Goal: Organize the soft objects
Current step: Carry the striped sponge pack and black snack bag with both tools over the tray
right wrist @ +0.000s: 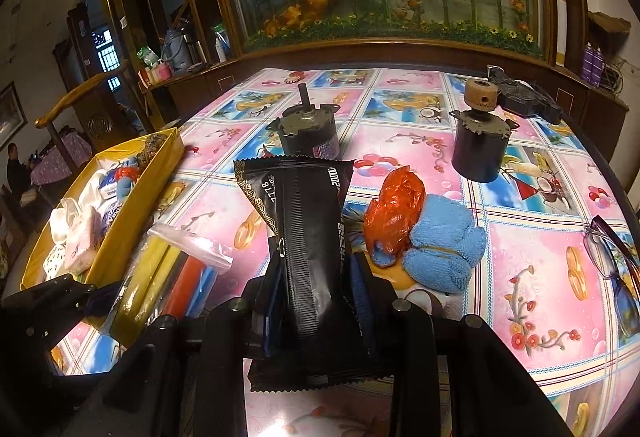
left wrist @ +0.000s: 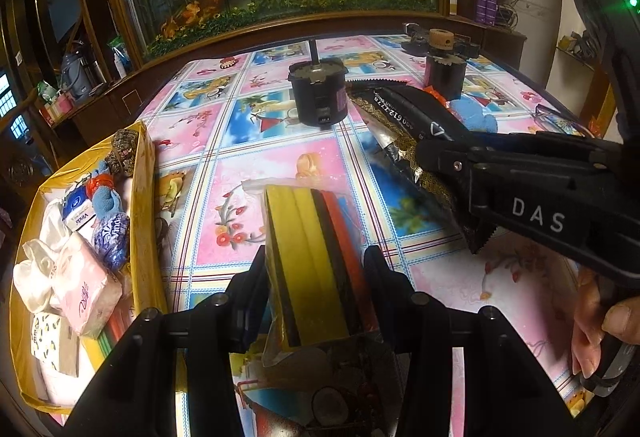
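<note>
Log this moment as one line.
left gripper: shut on sponge pack | right gripper: shut on black pouch | yellow box: partly filled

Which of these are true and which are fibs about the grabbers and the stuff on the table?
1. The right gripper pinches a black foil packet. True.
2. The left gripper holds the blue towel. False: it grips a clear bag of coloured sponges.
3. The yellow box already has tissue packs inside. True.
4. The orange plastic bag lies in the box. False: it sits on the tablecloth, touching the towel.
</note>
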Action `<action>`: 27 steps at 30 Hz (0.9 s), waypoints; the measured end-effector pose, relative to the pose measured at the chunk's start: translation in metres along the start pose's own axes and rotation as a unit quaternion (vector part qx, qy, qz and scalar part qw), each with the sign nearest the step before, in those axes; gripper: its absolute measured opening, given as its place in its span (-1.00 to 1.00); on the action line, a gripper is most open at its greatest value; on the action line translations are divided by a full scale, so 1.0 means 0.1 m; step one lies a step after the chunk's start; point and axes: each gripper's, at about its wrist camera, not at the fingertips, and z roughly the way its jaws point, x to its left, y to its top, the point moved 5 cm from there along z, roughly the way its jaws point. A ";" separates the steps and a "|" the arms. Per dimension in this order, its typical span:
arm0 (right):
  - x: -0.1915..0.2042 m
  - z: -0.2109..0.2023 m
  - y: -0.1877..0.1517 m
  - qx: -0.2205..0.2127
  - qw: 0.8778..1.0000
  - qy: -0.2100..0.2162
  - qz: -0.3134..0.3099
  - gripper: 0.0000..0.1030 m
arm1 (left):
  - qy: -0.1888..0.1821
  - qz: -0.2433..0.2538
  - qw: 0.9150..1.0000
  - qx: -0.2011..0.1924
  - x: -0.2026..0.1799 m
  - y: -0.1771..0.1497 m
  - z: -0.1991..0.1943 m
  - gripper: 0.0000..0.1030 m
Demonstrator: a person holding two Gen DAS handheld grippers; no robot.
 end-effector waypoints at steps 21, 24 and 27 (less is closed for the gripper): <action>0.65 0.06 0.13 -0.008 0.998 0.064 0.018 -0.32 | 0.006 -0.099 0.993 -0.063 0.89 0.15 -0.60 -0.12; 0.81 0.10 0.17 -0.003 0.997 0.074 0.011 -0.32 | 0.018 -0.119 0.990 -0.071 1.12 0.13 -0.68 -0.12; 1.02 0.14 0.22 -0.002 0.996 0.086 0.000 -0.32 | 0.034 -0.141 0.987 -0.075 1.37 0.07 -0.73 -0.12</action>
